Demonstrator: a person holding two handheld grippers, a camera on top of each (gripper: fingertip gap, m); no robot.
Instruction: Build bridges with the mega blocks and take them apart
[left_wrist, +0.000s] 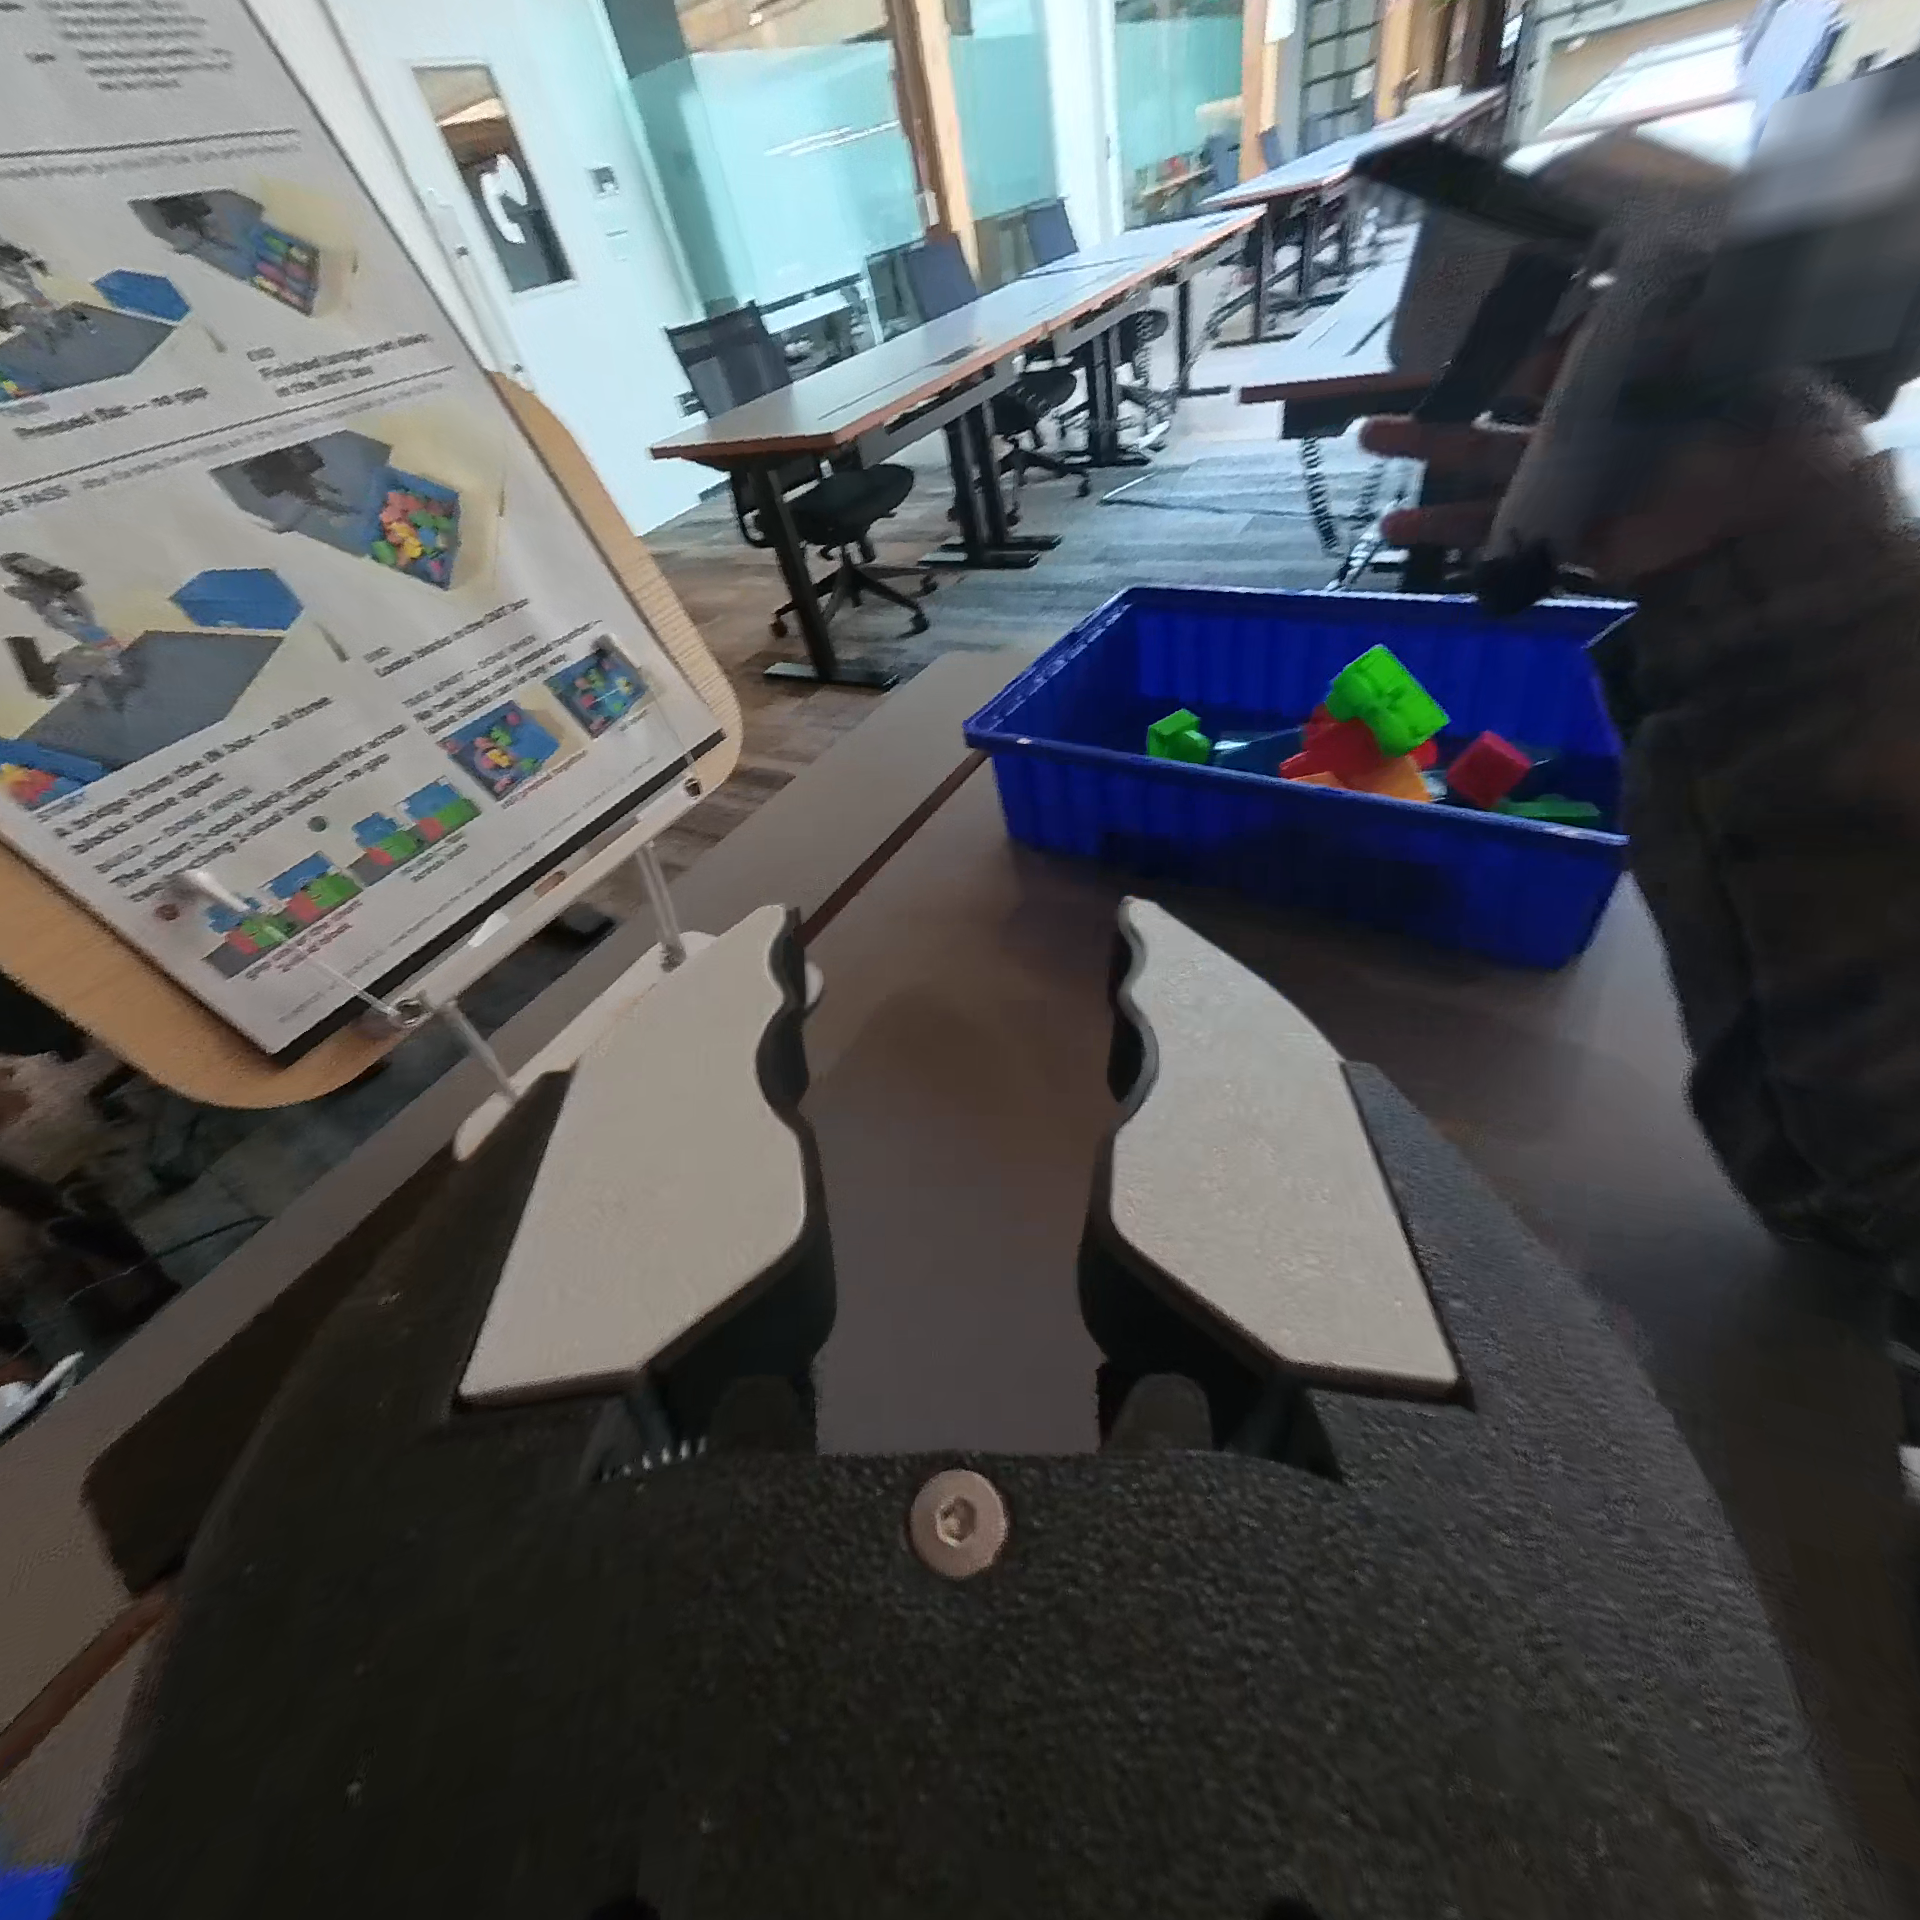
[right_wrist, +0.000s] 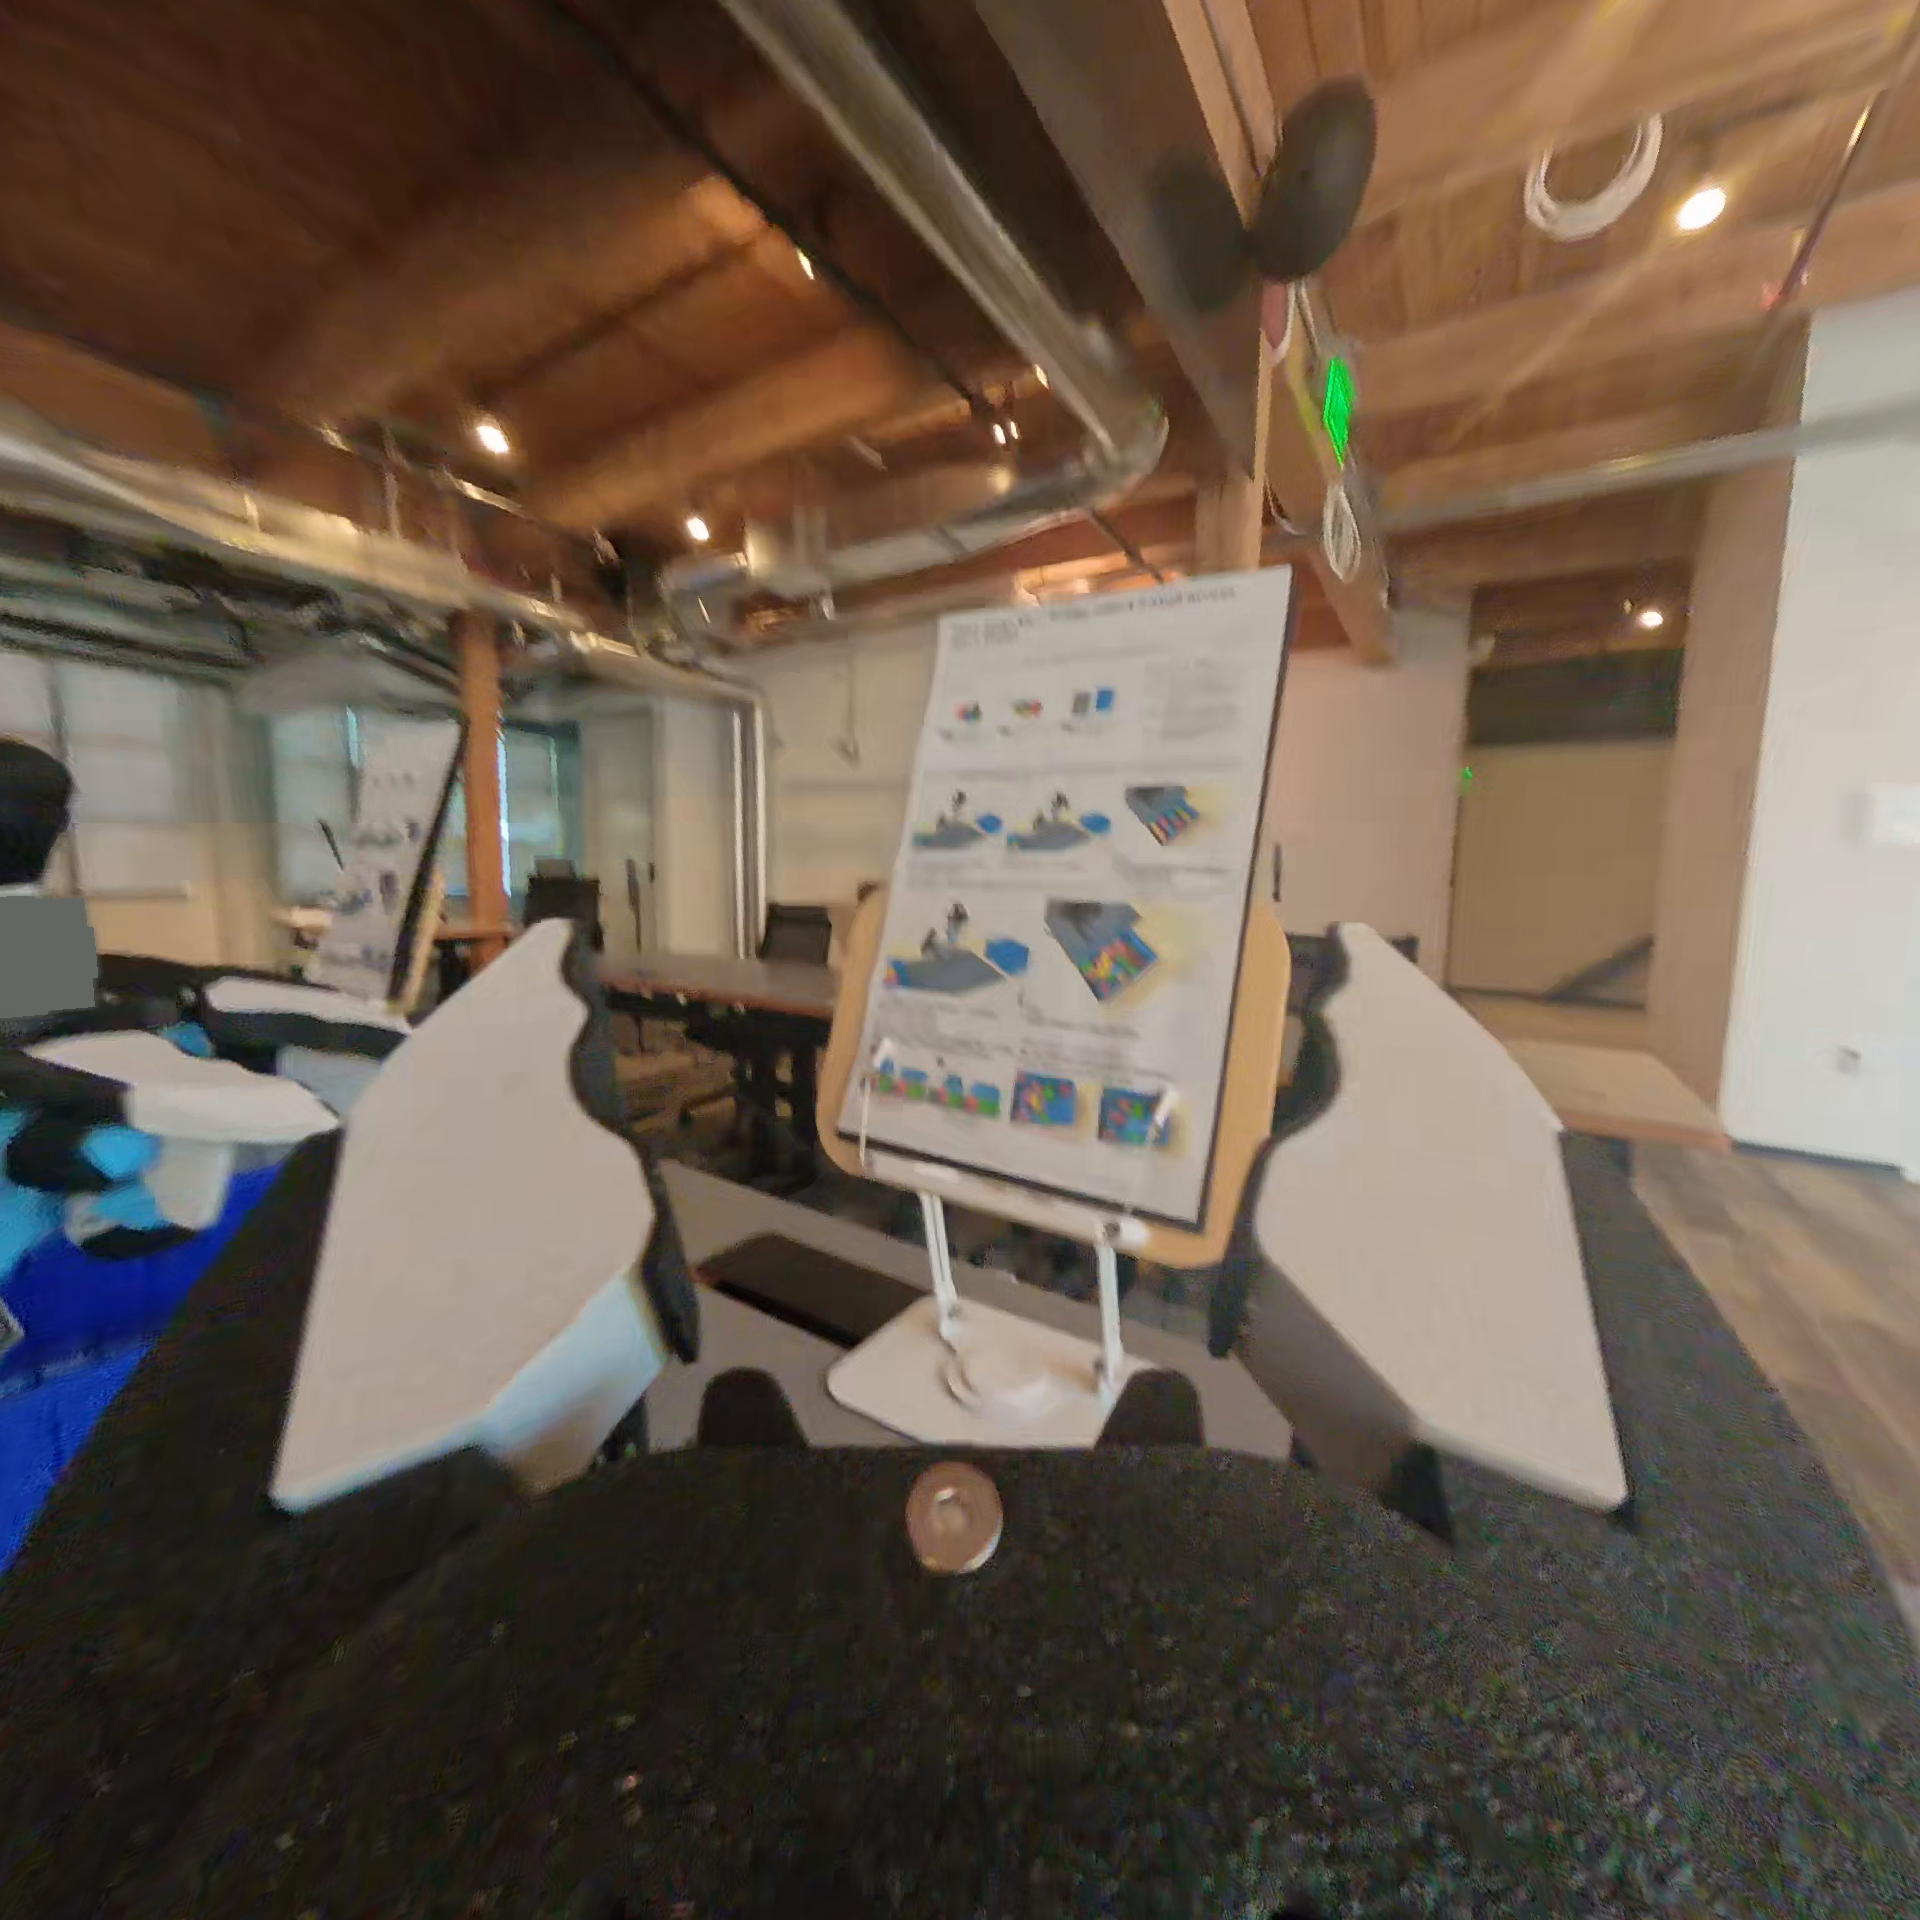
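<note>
Left gripper (left_wrist: 961, 935) sits low over the dark bench (left_wrist: 1039, 1143), fingers parted by a moderate gap, nothing between them. It's aimed fwd-right toward the blue bin (left_wrist: 1299, 842), prob staged for a first reach; it's near the bin but well short of it.

Mega blocks (left_wrist: 1371, 727) all lie loose in the bin: green one on top of a red/orange heap, small green one to its left, dark red cube to the right, blue and green bits lower down. None on the bench surface, so no bridge is begun, as far as I can judge. Bin stands at the far right part of the bench, rim facing up, easy to get at from above.

Right gripper (right_wrist: 961, 997) is spread wide, empty, tilted up; its view is mostly ceiling and room, blurred, so it's likely in transit and not yet on anything.

Instruction sheet (right_wrist: 1081, 883) on a white stand at the bench's far edge, leaning back, presumably so the operator can read it while working.

View diffs: left wrist view alone shows bin contents, plus a blurred dark-sleeved arm (left_wrist: 1766, 831) w/ the other gripper above the bin's right end. Right wrist view shows the sheet's full stand and base, only a blue sliver of bin (right_wrist: 83, 1299) at left w/ blurry white/blue/black stuff above it I can't ID; no blocks visible.
</note>
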